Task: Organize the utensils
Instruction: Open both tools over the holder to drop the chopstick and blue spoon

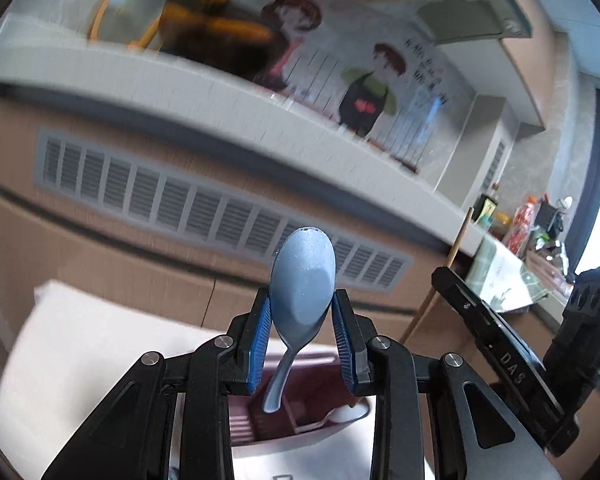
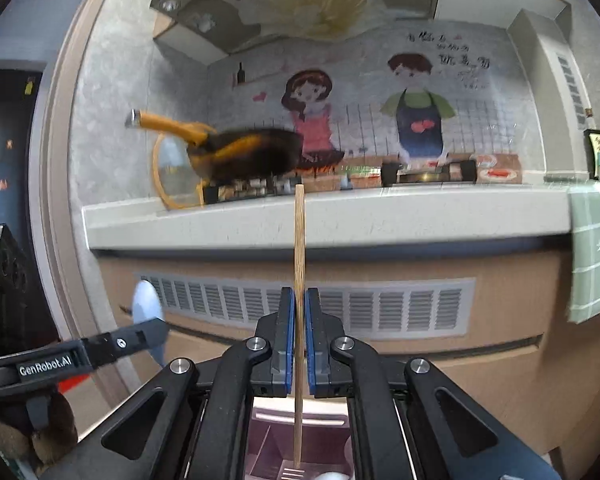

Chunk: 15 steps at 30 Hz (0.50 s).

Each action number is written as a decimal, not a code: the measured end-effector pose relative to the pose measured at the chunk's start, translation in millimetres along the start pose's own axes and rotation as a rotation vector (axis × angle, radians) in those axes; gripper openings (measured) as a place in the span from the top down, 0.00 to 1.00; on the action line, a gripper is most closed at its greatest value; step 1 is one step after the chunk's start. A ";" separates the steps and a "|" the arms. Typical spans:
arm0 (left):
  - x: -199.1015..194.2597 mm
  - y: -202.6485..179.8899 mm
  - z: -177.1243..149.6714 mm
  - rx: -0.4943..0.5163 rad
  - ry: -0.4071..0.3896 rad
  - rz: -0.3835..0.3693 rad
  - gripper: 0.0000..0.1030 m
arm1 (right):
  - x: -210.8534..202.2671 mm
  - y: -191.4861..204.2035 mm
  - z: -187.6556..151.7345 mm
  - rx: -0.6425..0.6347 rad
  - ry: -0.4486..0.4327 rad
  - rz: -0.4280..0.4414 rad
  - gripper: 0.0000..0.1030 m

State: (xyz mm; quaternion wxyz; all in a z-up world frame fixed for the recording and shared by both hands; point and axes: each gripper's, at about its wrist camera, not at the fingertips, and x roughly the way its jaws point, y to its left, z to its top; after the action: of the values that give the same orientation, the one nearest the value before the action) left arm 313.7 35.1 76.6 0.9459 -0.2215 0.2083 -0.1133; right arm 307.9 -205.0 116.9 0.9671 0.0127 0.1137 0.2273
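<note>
Kitchen counter | pan | organizer below held spoon, chopstick

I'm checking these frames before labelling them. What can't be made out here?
- Organizer compartments: left wrist view, hidden behind the left gripper holding the spoon.
- Organizer contents: right wrist view, cut off by the bottom edge and the right gripper holding the chopstick.
- Pan: both views, motion-blurred.
- Bottles on the counter: left wrist view, too small.

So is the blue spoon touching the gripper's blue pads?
Touching: in the left wrist view, both pads of the left gripper press the blue spoon bowl's edges, no gap.
</note>
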 end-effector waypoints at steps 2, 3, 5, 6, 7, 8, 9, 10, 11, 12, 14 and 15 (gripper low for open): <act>11.8 7.2 -9.0 -0.012 0.028 0.022 0.70 | 14.3 1.7 -17.4 -0.012 0.027 -0.016 0.95; 15.6 8.9 -13.1 -0.014 0.042 0.032 0.70 | 18.5 1.6 -23.0 -0.015 0.039 -0.023 0.95; 24.3 12.8 -23.8 -0.018 0.098 0.050 0.70 | 29.3 1.0 -40.8 -0.023 0.082 -0.038 0.95; 25.1 12.9 -27.9 -0.018 0.112 0.044 0.70 | 32.2 0.3 -46.4 -0.021 0.104 -0.038 0.95; 25.5 12.9 -32.9 -0.014 0.125 0.036 0.70 | 33.7 -1.9 -54.8 -0.010 0.132 -0.035 0.95; 25.9 12.1 -36.9 -0.006 0.134 0.030 0.70 | 32.6 -5.2 -62.6 0.007 0.154 -0.030 0.95; 25.9 12.5 -40.4 0.002 0.144 0.022 0.68 | 32.5 -7.8 -67.5 0.019 0.172 -0.026 0.95; 26.0 10.6 -43.1 0.011 0.160 0.004 0.68 | 32.9 -11.7 -73.5 0.038 0.211 -0.011 0.95; 24.2 8.5 -44.5 0.019 0.171 -0.007 0.68 | 34.4 -16.3 -78.3 0.063 0.259 0.009 0.94; 21.5 6.1 -43.3 0.023 0.173 -0.014 0.68 | 36.1 -20.0 -82.5 0.083 0.292 0.017 0.89; 6.3 1.1 -39.4 0.030 0.149 -0.022 0.67 | 30.0 -28.6 -87.5 0.118 0.333 0.026 0.81; -6.2 -1.1 -36.2 0.034 0.118 -0.023 0.67 | 24.2 -30.9 -87.4 0.119 0.324 0.021 0.80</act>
State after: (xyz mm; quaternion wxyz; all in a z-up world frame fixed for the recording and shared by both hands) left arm 291.9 22.6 49.8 0.9343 -0.2008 0.2590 -0.1405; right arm 322.8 -224.3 24.2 0.9312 0.0340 0.2813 0.2291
